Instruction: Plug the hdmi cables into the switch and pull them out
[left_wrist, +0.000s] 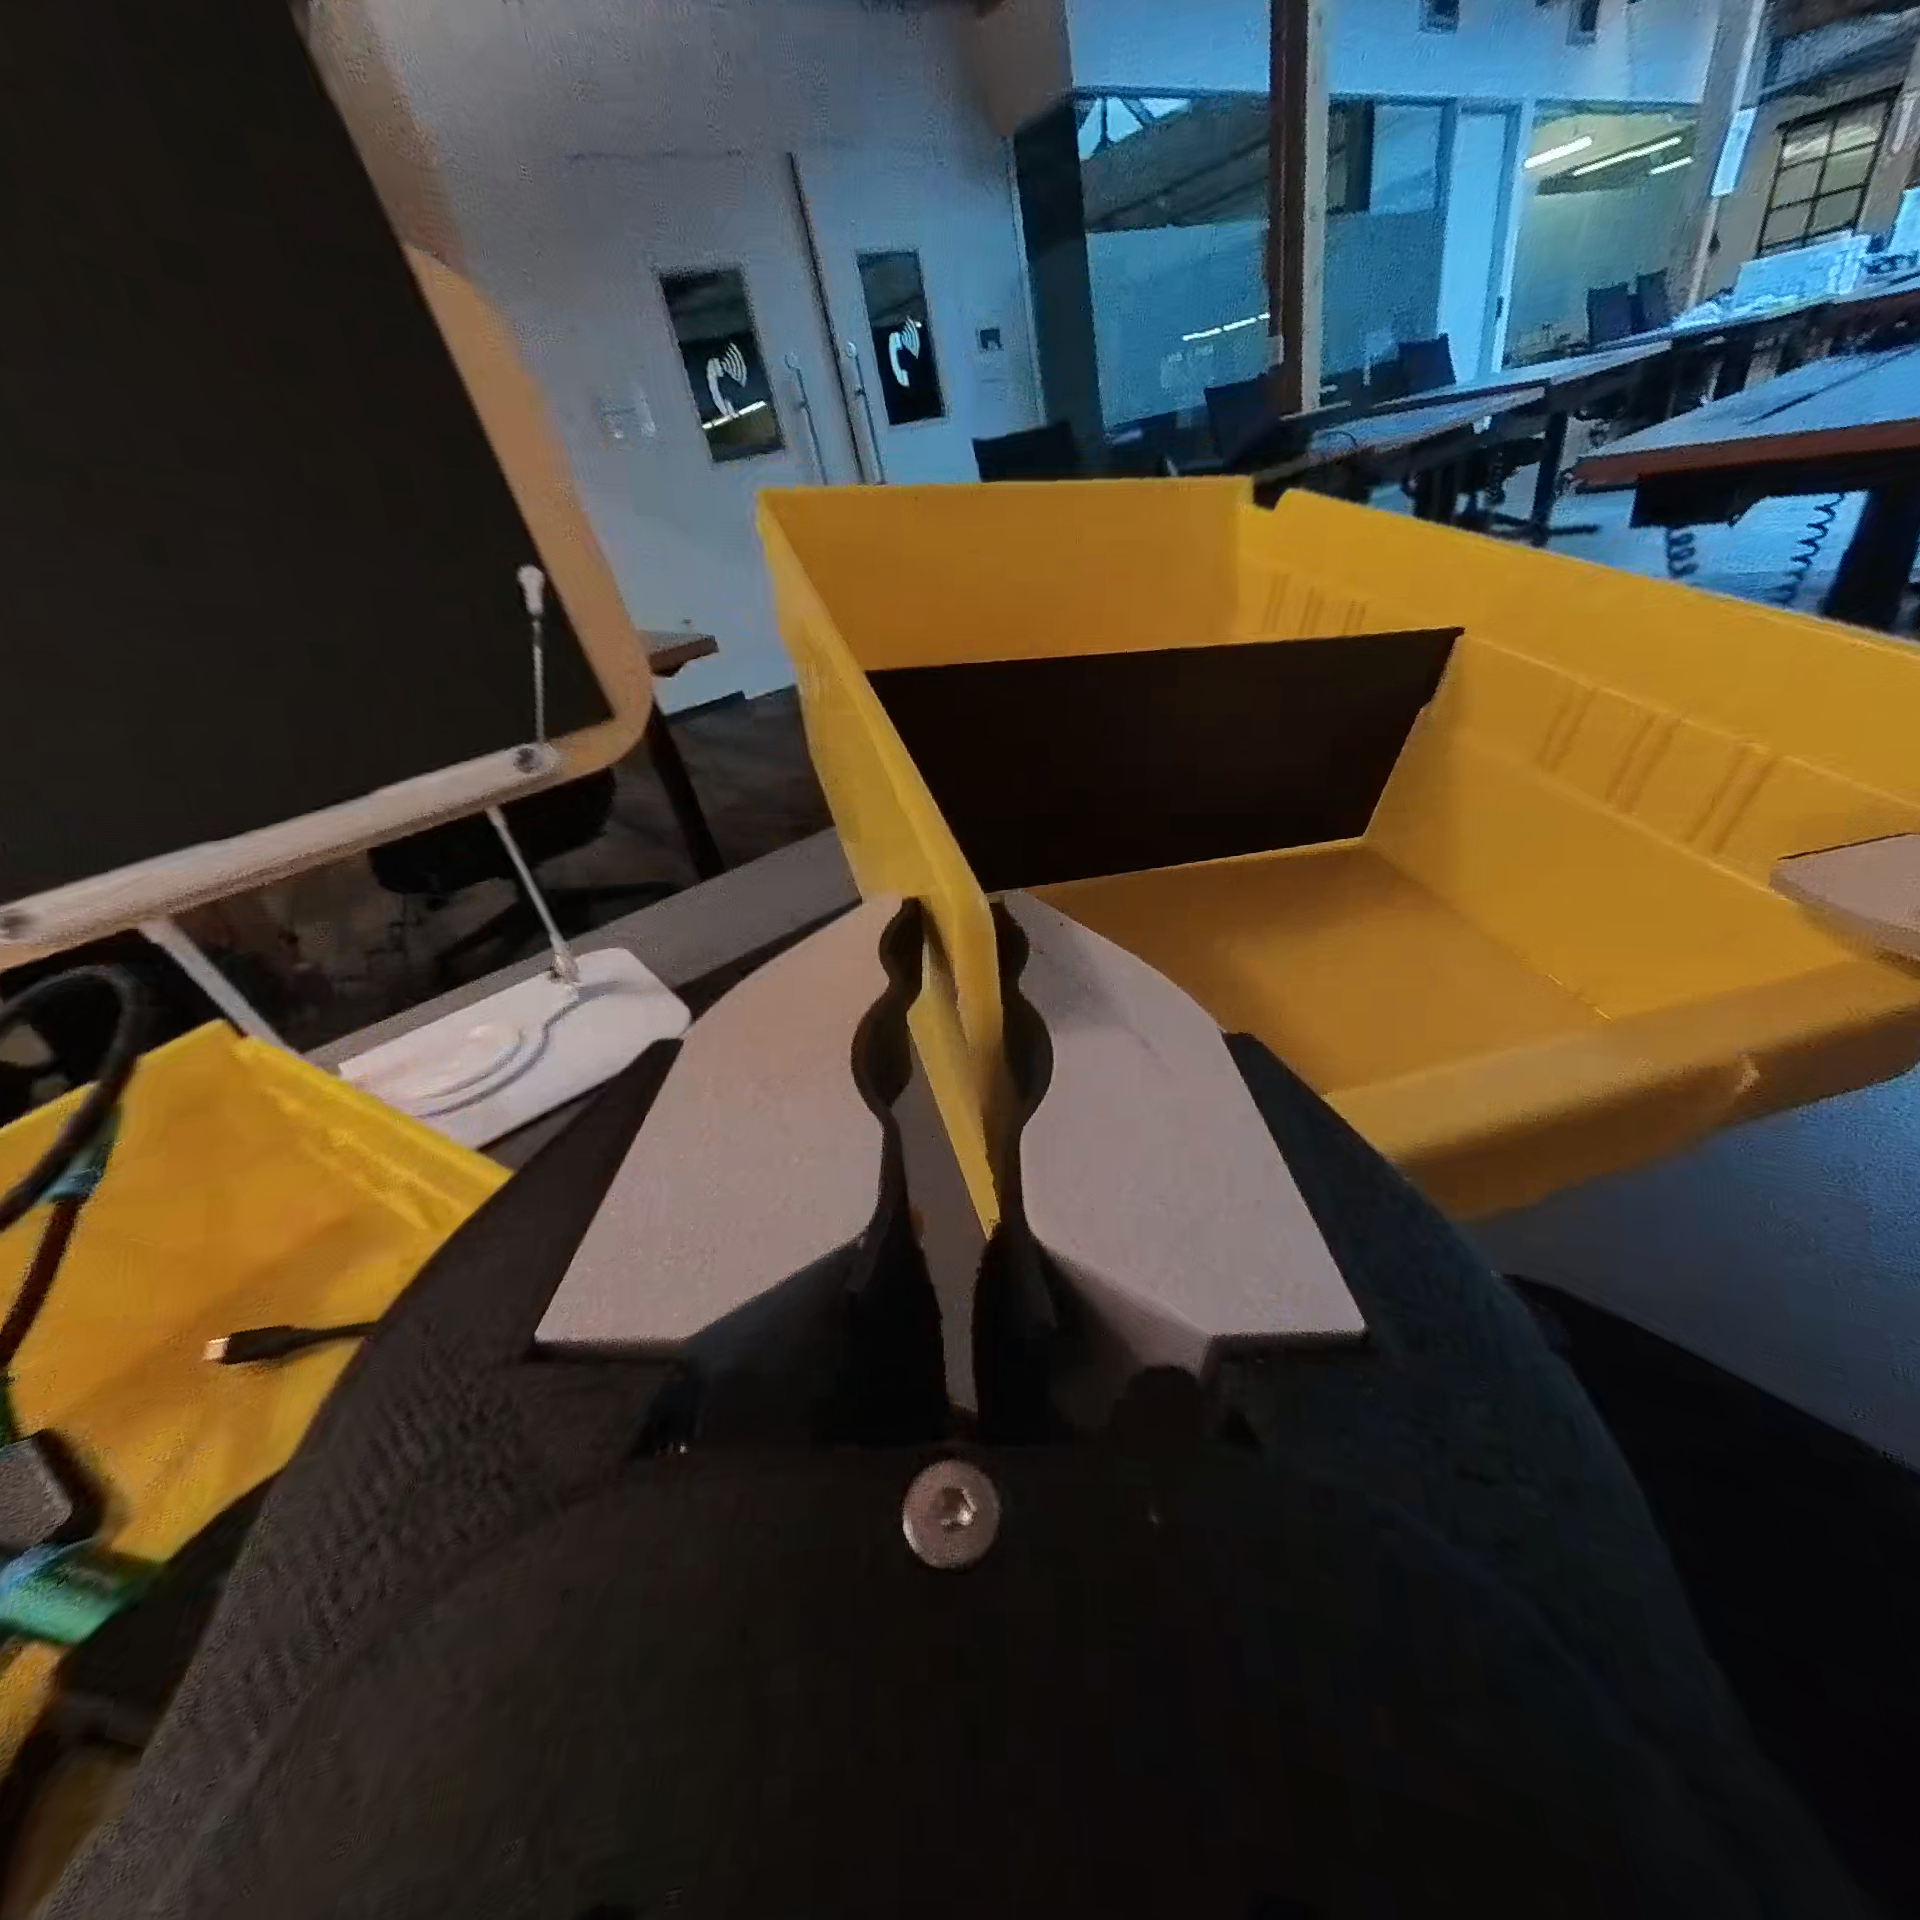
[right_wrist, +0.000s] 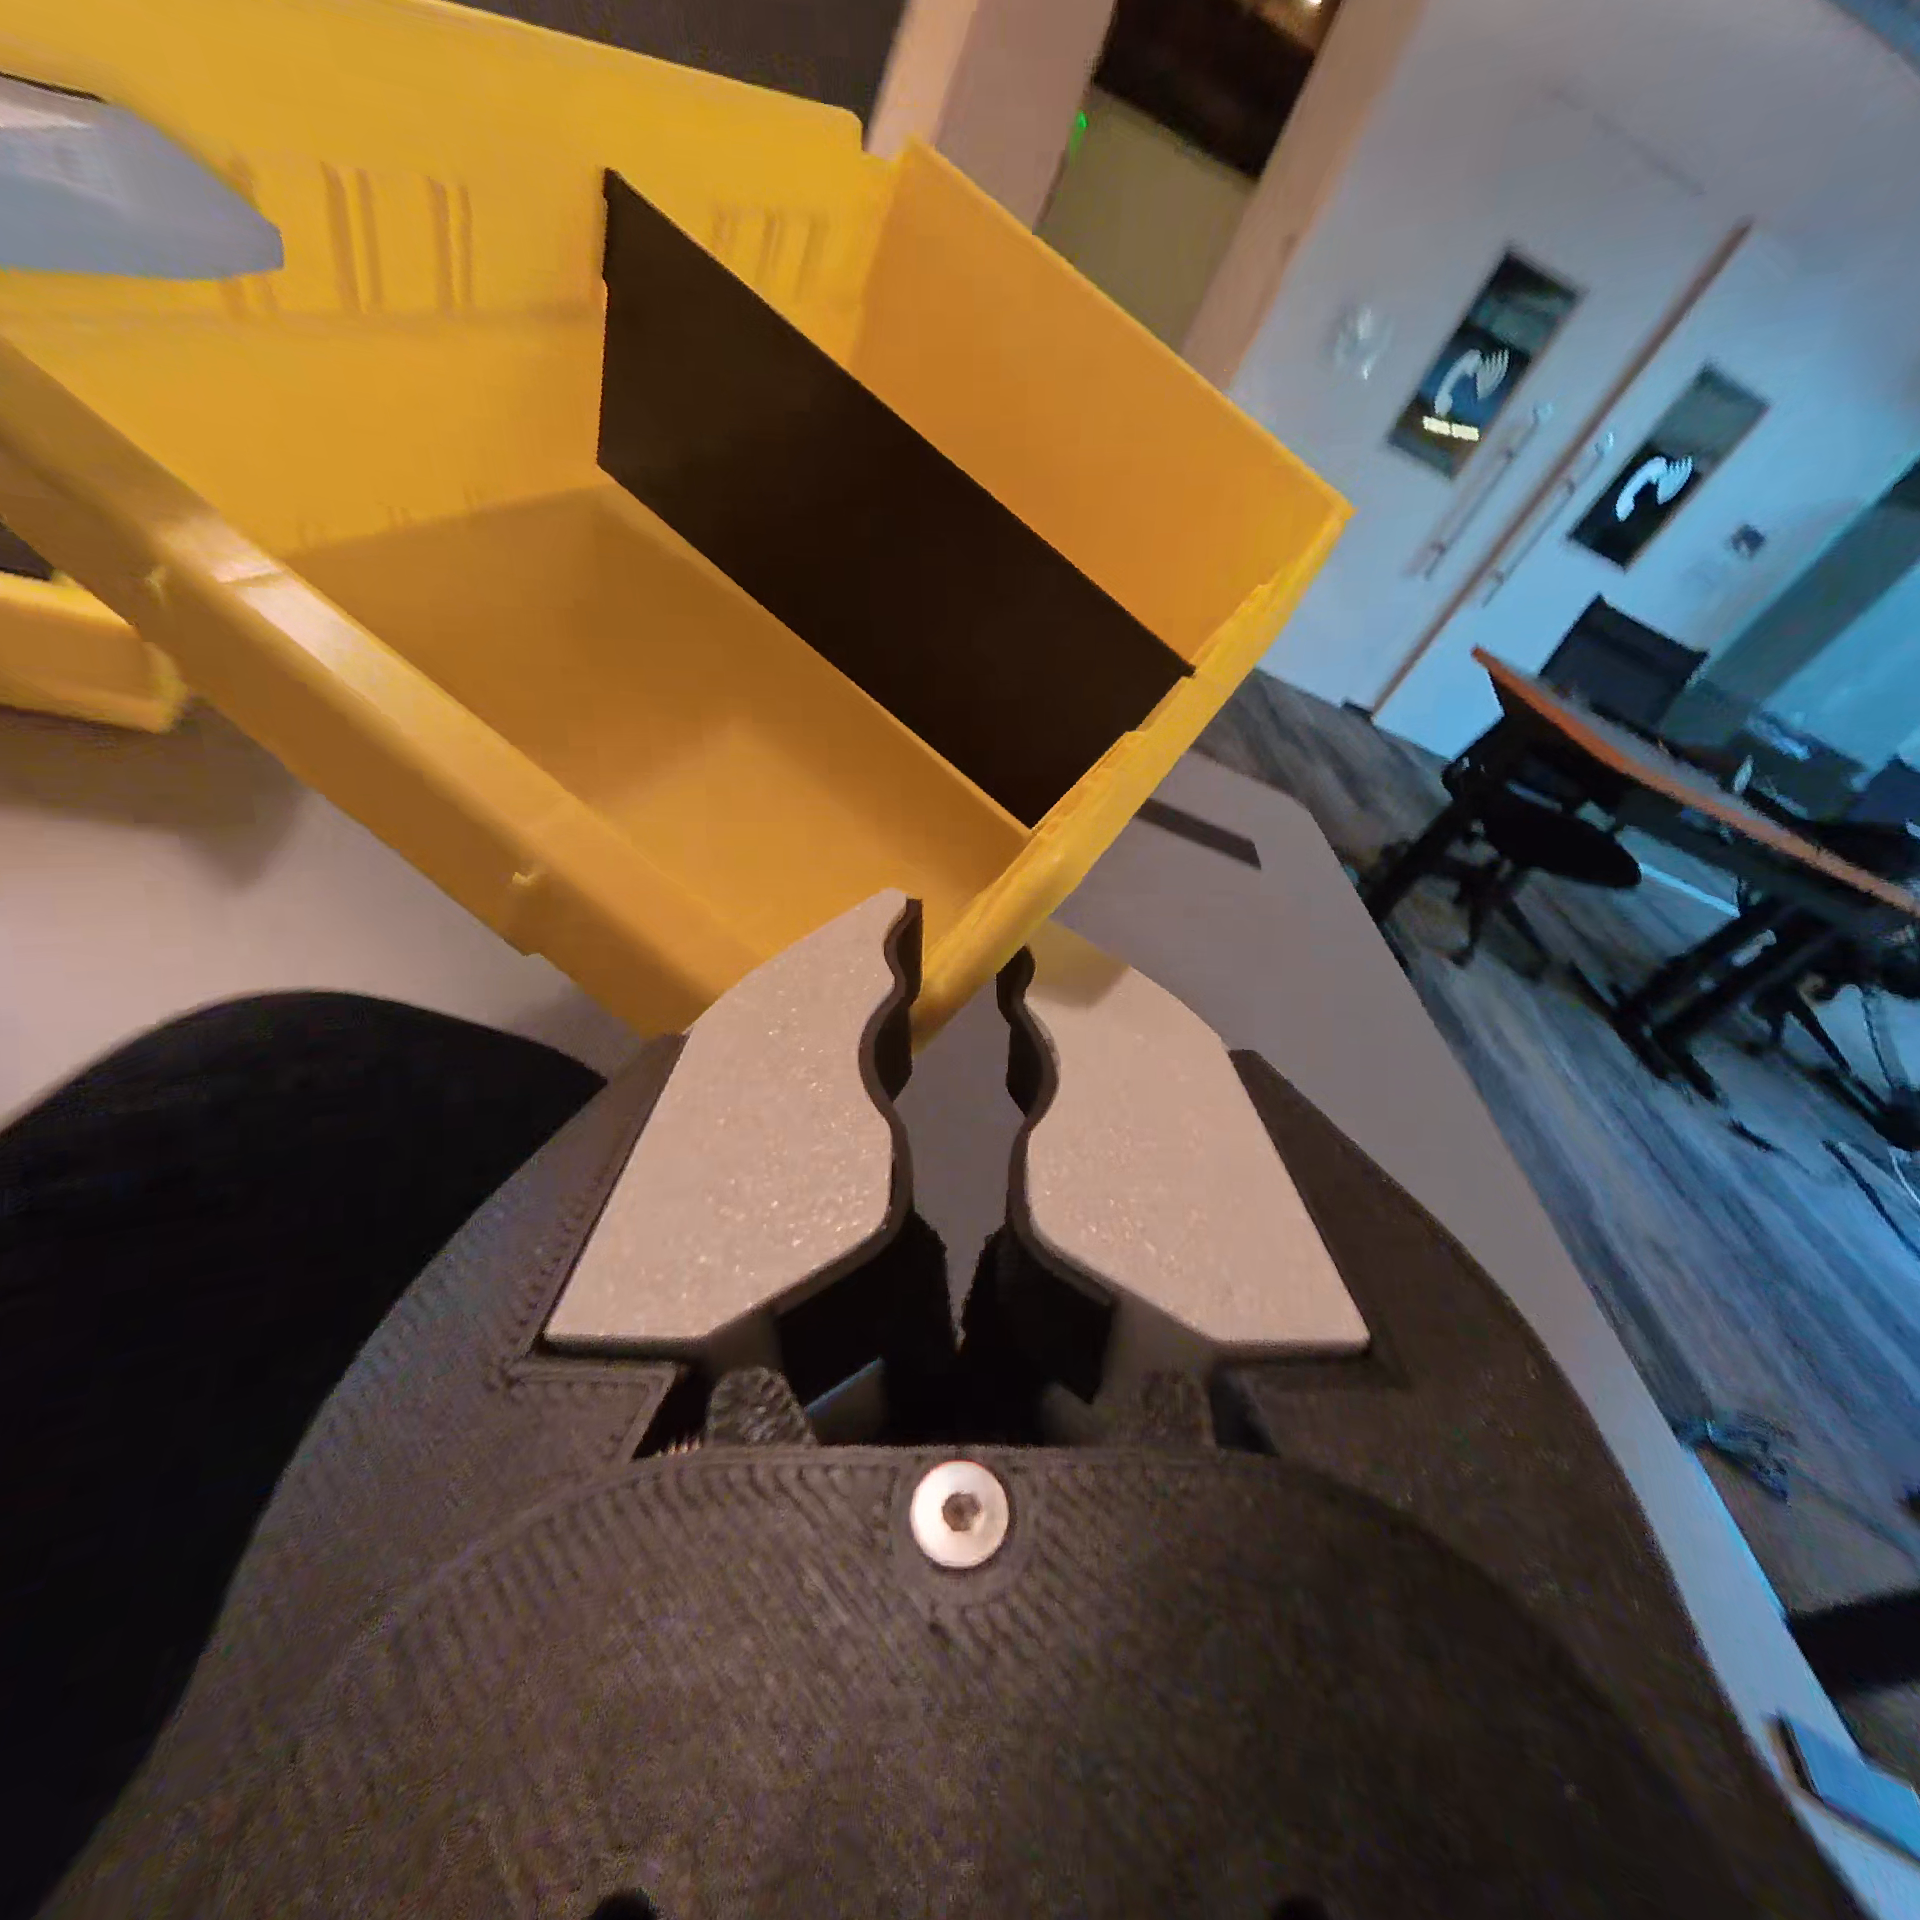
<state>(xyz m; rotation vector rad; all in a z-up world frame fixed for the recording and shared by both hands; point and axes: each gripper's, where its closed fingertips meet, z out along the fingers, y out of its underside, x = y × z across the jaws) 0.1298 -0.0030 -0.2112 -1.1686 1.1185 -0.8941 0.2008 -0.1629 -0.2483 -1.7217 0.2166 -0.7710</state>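
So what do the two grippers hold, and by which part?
Both hold the yellow bin: left gripper on its left side wall, right gripper on its right wall near the front corner.

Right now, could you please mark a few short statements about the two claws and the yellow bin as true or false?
1. The left claw grips a side wall of the yellow bin. True.
2. The bin's near compartment holds cables. False: it looks empty.
3. A black divider stands across the bin. True.
4. The right claw hangs clear of the bin. False: it straddles the bin's corner rim.
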